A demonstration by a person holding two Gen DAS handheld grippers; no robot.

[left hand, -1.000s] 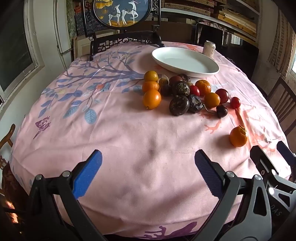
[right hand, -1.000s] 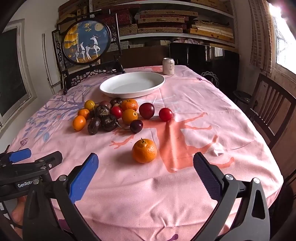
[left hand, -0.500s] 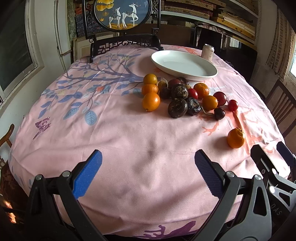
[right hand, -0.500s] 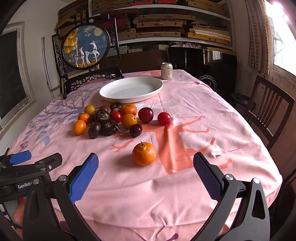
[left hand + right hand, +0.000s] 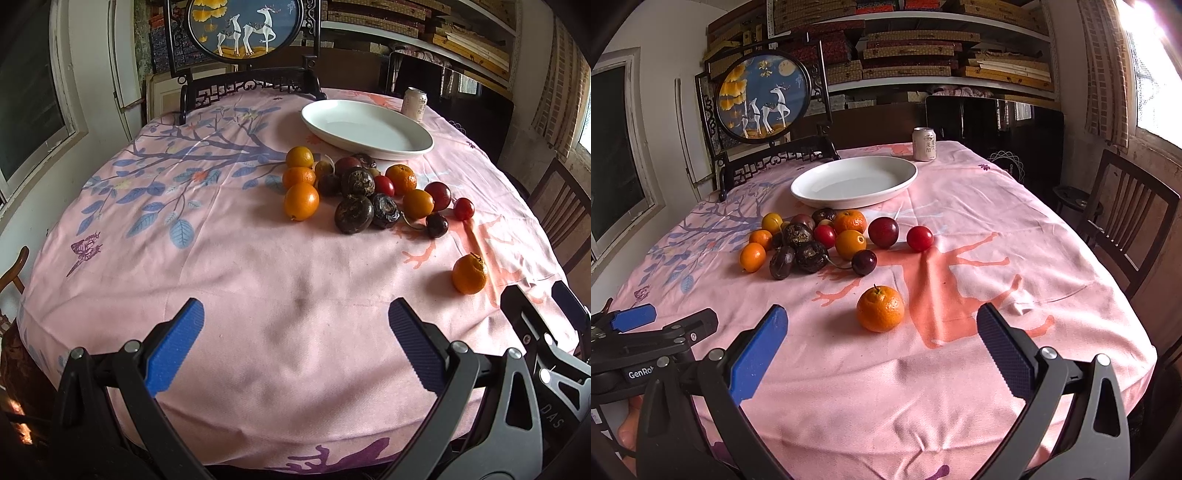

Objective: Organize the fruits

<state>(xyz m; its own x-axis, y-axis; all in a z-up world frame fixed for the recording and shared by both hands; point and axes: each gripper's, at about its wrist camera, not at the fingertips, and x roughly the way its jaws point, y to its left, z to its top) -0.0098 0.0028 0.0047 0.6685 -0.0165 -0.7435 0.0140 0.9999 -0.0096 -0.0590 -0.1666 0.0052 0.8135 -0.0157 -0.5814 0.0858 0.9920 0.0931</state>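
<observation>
With both the left claw (image 5: 295,328) and the right claw (image 5: 882,334) spread wide and empty, the lone round orange mandarin (image 5: 880,308) at lower centre is judged light, firm-skinned yet bruisable, best gripped gently across its widest part.

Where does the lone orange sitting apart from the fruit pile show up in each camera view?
Left wrist view: the lone orange lies at right, nearer than the fruit pile, just beyond the right hand-held gripper's tips.
Right wrist view: it sits near the centre, straight ahead of the open jaws.
Shared landmark: the white plate beyond the pile, with the drink can behind it.
</observation>
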